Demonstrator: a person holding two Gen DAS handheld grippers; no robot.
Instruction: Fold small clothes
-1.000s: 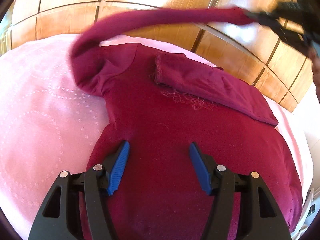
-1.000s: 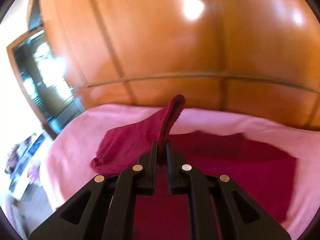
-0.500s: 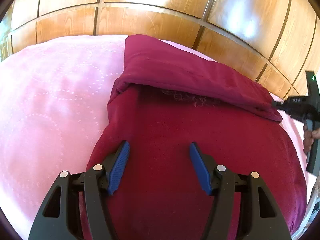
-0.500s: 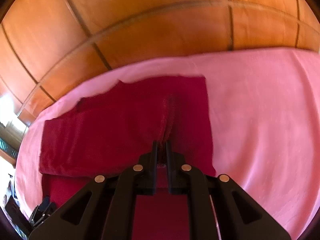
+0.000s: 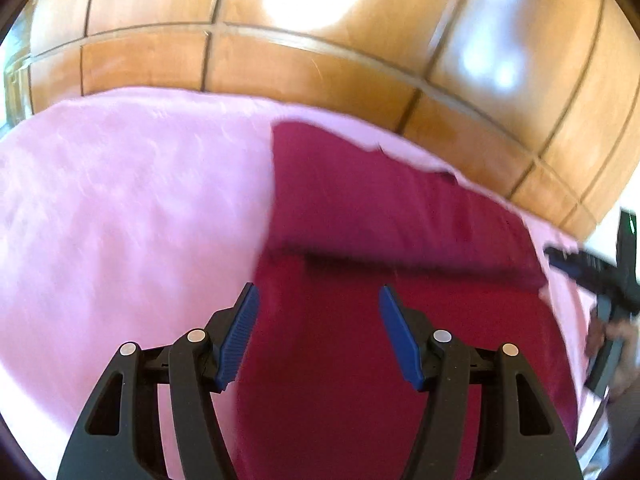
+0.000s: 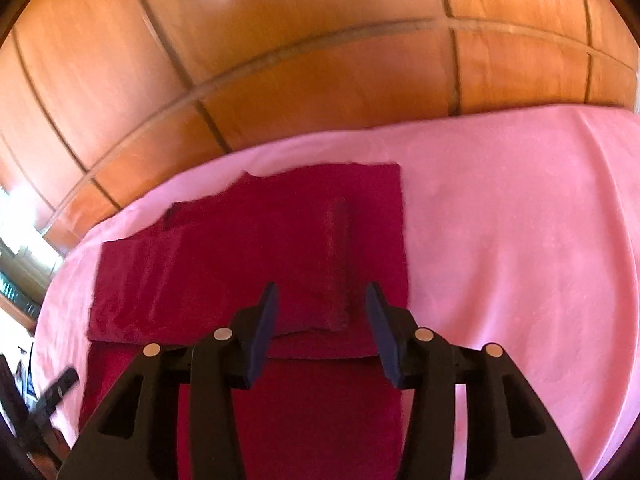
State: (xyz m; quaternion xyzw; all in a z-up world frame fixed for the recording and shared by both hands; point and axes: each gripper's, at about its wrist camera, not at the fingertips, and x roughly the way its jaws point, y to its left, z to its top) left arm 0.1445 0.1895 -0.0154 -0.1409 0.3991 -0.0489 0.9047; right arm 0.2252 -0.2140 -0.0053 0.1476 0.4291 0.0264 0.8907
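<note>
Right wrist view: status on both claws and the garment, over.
Both claws open, empty: left claw, right claw. Maroon top flat on pink blanket, sleeves folded across. Nothing in the way.

A home bedroom: a pink bedspread (image 6: 520,220) lies beside glossy wooden wardrobe panelling (image 6: 280,60).

Left gripper (image 5: 319,334): chunky black plastic frame, triangular cutouts in outer arms, four round silver screw heads across top. Fingers (image 5: 239,342) carry bright blue ribbed pads.

Right gripper (image 6: 322,330): same black frame, same four silver screws, but pads look way darker, navy-ish.

In left wrist view, at 3 o'clock, right gripper again, blurry black body, tiny green light on top, bit of bare skin from hand (image 5: 624,330) wrapped round handle.
</note>
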